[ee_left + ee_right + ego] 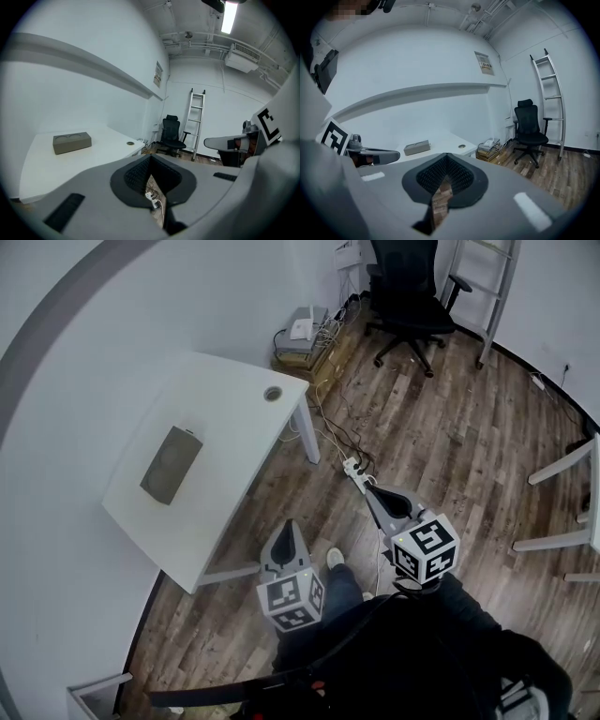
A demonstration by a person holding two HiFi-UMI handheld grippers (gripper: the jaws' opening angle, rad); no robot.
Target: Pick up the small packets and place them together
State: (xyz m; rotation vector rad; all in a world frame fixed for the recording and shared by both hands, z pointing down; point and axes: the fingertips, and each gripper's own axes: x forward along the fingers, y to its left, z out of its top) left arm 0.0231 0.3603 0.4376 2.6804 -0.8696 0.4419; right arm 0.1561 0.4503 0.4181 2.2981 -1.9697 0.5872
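your left gripper and right gripper are both clenched on nothing, pads pressed together, held above the wood floor beside the white desk. a grey block with two round recesses lies on that desk, well apart from both grippers; no view shows whether it holds packets.

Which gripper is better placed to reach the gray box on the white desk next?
Left, probably. In the head view the left gripper is nearer the white desk and the gray box. The right gripper is farther out over the floor. Both are shut and empty.
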